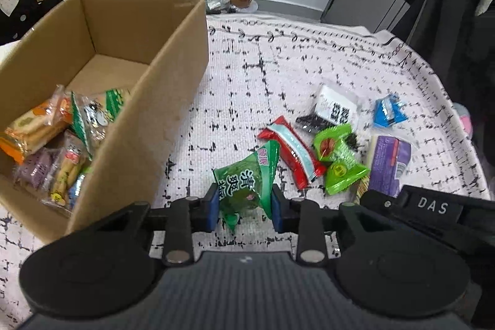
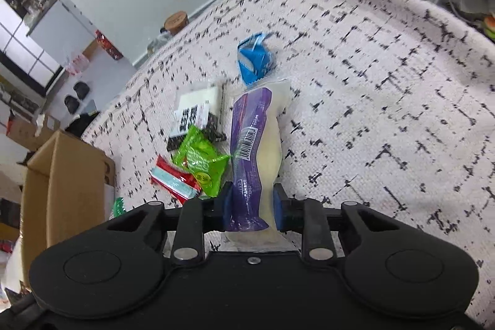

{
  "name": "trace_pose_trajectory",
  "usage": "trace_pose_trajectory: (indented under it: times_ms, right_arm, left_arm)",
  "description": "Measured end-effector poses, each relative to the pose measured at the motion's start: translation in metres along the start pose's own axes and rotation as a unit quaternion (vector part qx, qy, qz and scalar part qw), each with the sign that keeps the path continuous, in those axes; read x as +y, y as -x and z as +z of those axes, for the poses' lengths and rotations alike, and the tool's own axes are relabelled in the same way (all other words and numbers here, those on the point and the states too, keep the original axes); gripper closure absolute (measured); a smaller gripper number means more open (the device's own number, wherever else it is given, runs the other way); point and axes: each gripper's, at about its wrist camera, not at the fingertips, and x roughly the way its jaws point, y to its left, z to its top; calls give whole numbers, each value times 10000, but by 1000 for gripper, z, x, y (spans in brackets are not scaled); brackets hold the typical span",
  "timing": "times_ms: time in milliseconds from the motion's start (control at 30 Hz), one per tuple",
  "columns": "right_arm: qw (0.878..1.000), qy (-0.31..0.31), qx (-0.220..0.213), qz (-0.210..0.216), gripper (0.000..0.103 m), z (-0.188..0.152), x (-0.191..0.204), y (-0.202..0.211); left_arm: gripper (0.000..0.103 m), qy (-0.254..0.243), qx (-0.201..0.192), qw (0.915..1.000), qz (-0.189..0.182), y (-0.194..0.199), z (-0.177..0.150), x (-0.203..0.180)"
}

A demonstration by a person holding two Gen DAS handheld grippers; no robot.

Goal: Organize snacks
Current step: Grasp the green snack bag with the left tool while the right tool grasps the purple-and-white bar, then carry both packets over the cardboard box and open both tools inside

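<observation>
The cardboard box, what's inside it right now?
The cardboard box holds several wrapped snacks piled at its near end; the far floor is bare. Anything beneath the pile is hidden.

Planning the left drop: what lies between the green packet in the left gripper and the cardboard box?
Bare patterned cloth only, per the left wrist view, between green packet and cardboard box.

Even indoor light, soft shadows, fisheye-bent edges, slight blur
</observation>
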Motion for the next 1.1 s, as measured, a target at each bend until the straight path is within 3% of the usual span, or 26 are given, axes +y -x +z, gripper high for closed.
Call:
trace_pose_trajectory:
  times_ms: [533, 1100]
  right_arm:
    - [9970, 110, -565, 521, 78, 3, 38, 59]
    - [9935, 398, -732, 772, 78, -4, 88, 79]
  left_arm:
    - [72, 37, -582, 9979, -293, 71, 33, 14]
    - [72, 236, -928, 9950, -298, 111, 50, 52]
